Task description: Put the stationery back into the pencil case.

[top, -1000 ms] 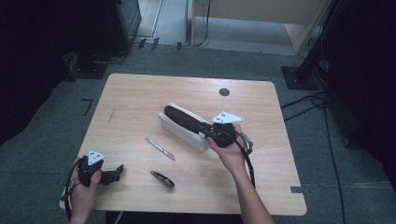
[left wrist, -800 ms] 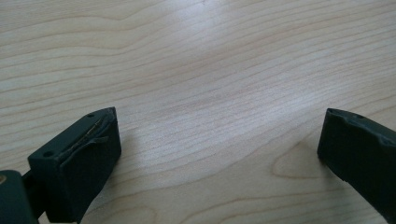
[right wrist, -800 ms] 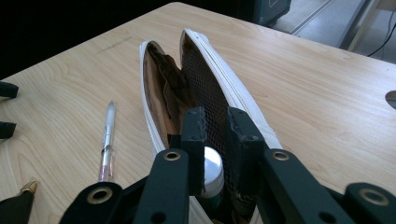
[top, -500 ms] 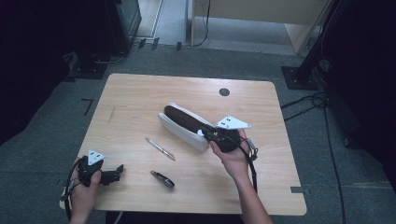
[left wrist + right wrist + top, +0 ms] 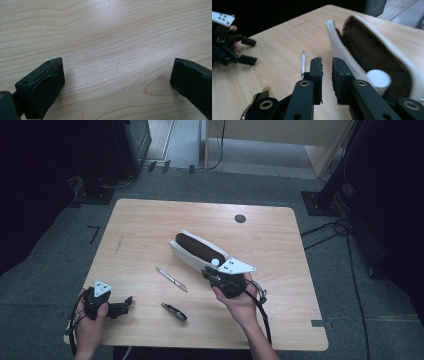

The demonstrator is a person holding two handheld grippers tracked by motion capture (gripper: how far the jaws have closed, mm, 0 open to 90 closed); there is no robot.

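Observation:
A white pouch (image 5: 176, 251) with a dark brown inside (image 5: 372, 50) lies open at the table's middle, and a white round cap (image 5: 378, 78) sits at its near end. My right gripper (image 5: 207, 273) is just beside that end, its jaws (image 5: 327, 65) nearly together with nothing between them. To its left lie a slim pen (image 5: 171, 279) and a small dark metal-tipped object (image 5: 174, 312). At the front left corner my left gripper (image 5: 126, 305) stands open over bare wood (image 5: 117, 72). It is also visible across the table in the right gripper view (image 5: 252, 50).
The wooden table (image 5: 145, 225) has a round dark grommet (image 5: 240, 218) near its far edge. Grey carpet surrounds it, with dark equipment stands and cables at the back and right. A cable (image 5: 262, 307) trails from the right gripper along the forearm.
My right gripper has drawn back a little from the pouch's near end, toward the person and leftward. The left gripper has stayed put.

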